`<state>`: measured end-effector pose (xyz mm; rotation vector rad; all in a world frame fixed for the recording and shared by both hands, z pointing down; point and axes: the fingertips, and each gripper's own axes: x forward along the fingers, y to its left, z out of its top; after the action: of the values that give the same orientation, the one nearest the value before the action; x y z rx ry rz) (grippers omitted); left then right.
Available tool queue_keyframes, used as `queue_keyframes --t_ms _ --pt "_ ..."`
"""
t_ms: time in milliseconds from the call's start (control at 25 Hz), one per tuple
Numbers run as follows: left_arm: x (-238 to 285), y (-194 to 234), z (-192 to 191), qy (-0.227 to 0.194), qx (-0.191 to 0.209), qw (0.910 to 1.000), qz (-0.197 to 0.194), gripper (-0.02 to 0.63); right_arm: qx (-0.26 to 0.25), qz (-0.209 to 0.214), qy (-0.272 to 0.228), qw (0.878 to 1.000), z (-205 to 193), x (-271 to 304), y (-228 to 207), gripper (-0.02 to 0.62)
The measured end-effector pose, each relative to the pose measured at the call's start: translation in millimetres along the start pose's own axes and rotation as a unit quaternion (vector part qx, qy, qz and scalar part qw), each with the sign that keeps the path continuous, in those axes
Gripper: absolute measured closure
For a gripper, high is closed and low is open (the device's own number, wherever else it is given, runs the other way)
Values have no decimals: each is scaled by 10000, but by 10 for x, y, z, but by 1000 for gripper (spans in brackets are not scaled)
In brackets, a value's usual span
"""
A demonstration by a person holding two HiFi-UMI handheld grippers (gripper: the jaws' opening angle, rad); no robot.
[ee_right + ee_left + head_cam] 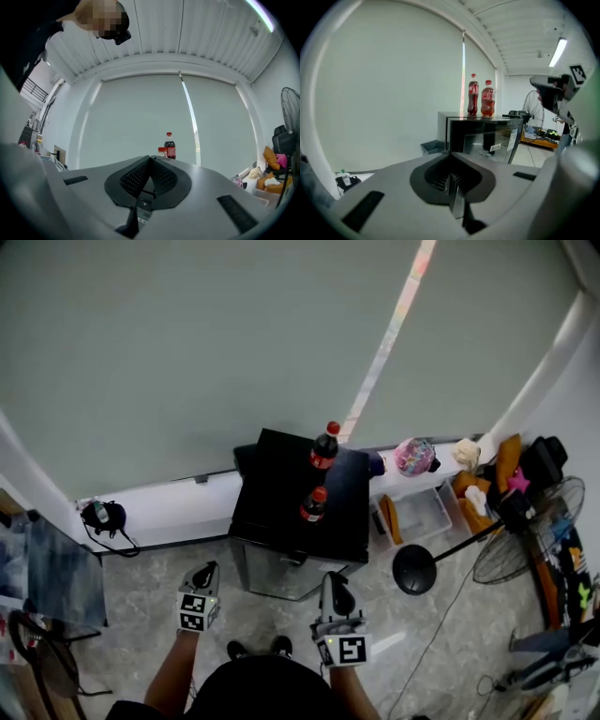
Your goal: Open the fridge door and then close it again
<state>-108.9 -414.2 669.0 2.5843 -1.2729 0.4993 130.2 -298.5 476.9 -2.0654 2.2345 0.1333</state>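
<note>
A small black fridge (298, 512) stands against the white sill, its glass door (286, 575) facing me; the door looks closed against the body. Two red-capped cola bottles (323, 448) stand on its top. My left gripper (207, 570) hovers off the fridge's front left corner, jaws shut and empty. My right gripper (333, 581) is just before the door's right side, also shut with nothing held. In the left gripper view the fridge (485, 136) and bottles (480, 98) lie ahead beyond the closed tips (451, 153). The right gripper (150, 159) points slightly upward, with a bottle (169, 146) showing over its jaws.
A standing fan (525, 542) with a round black base (413, 569) is to the fridge's right, beside a clear plastic box (419, 514) and piled clutter (506, 479). A black object with cable (103, 516) lies at the left sill, a chair (52, 582) nearer left. A cable crosses the floor at right.
</note>
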Motion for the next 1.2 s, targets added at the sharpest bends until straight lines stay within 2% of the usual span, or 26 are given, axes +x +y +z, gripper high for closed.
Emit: queue_keyframes --t_ms 200,280,440,720,1040,1200 --pt "-586 -83 618 -900 -79 9957 204 598 -36 93 80 9999 9 -4 46 588" --pt "-799 -122 857 -1243 -23 9917 312 598 16 91 -41 9999 26 -12 46 588" --pt "-1041 -177 1214 -1725 159 9837 475 598 70 88 36 9999 52 -15 50 588" --pt "-1038 -173 1361 -1871 166 9808 517 598 58 90 -229 9997 160 -5 14 589" --pt "-1057 -244 1364 -1977 232 9785 544 598 13 29 -65 10000 109 -37 -31 589" --pt "-1081 -237 1337 -1975 254 9782 591 598 -79 55 -136 9999 132 -45 -40 589"
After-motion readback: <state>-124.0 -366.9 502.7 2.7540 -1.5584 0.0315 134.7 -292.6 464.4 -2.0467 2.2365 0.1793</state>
